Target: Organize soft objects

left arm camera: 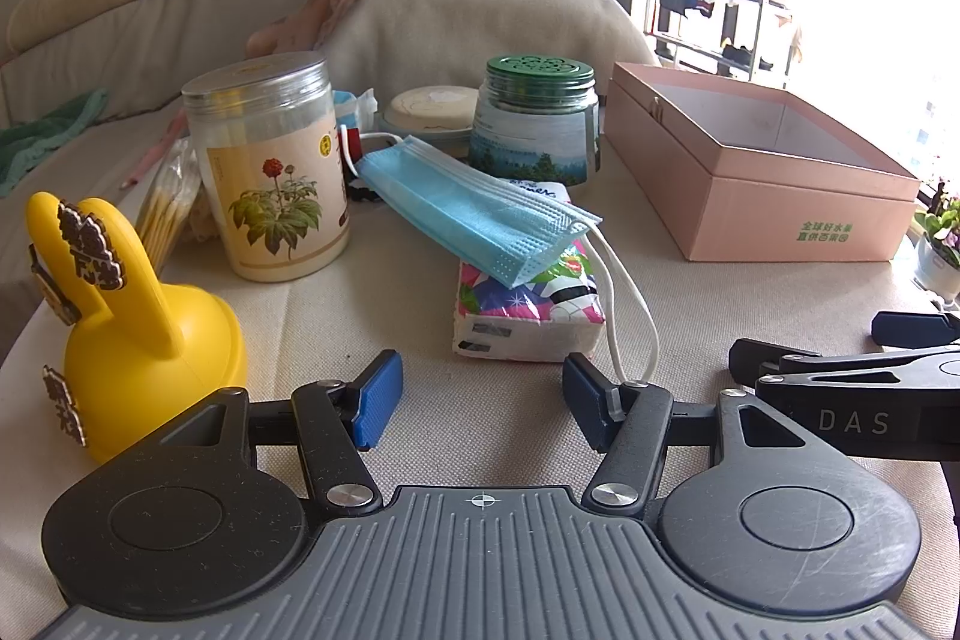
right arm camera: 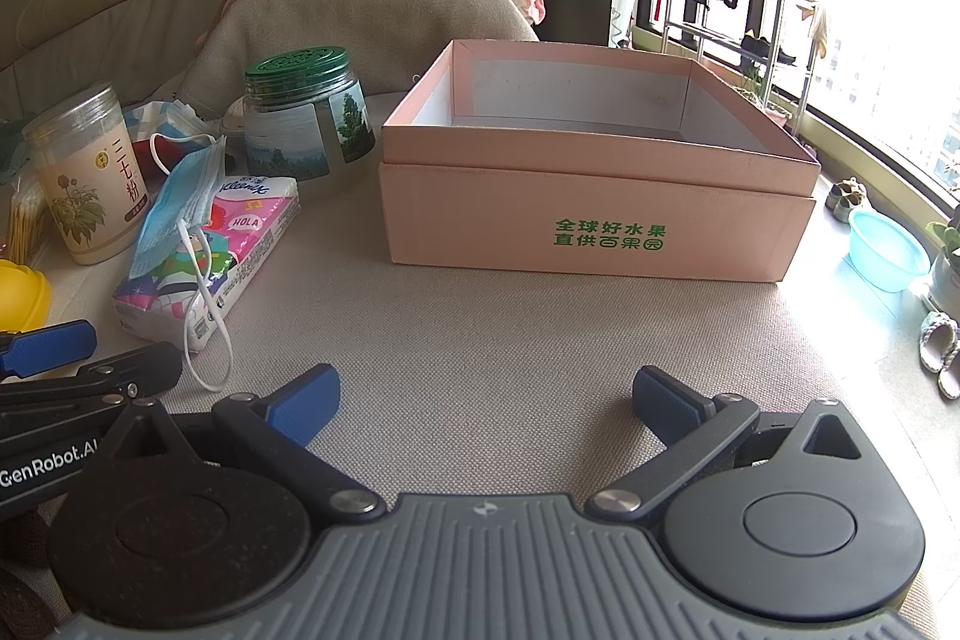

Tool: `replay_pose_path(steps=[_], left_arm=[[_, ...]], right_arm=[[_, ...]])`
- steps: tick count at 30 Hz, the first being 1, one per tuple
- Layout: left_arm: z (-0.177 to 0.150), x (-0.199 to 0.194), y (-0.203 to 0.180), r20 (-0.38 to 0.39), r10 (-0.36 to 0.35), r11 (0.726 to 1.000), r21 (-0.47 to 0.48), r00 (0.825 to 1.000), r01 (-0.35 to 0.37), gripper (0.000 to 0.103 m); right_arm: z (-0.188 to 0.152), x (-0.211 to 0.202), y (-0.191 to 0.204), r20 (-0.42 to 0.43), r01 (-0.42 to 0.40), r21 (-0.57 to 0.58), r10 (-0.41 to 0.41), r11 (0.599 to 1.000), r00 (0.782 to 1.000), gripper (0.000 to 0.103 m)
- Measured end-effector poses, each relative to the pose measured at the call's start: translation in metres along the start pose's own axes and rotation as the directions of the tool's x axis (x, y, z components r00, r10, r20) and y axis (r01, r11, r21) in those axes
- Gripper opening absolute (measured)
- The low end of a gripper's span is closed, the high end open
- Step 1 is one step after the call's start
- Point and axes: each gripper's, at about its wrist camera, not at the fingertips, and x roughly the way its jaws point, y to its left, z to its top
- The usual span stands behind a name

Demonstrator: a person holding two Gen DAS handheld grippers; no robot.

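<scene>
Kleenex tissue pack (right arm camera: 228,244) reads "HOLA"; left gripper (left arm camera: 483,403) and right gripper (right arm camera: 486,403) gape, holding nothing.

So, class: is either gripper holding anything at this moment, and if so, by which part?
Nothing is held. The left gripper and right gripper both stand open over bare cloth; the face mask lies untouched on the tissue pack.

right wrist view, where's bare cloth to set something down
Bare cloth lies between the right claw and the pink box, whose inside looks empty. The left side is crowded: tissue pack under the mask, green-lidded jar, clear jar.
</scene>
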Motion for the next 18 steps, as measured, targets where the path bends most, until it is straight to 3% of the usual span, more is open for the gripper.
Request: replay_pose_path(steps=[18], left_arm=[[0.0003,-0.0003,-0.0003,0.000,0.005,1.000,0.005,1.000,-0.005,0.065]], right_arm=[[0.0006,-0.0001,0.0002,0.000,0.000,0.000,0.000,1.000,1.000,0.103]])
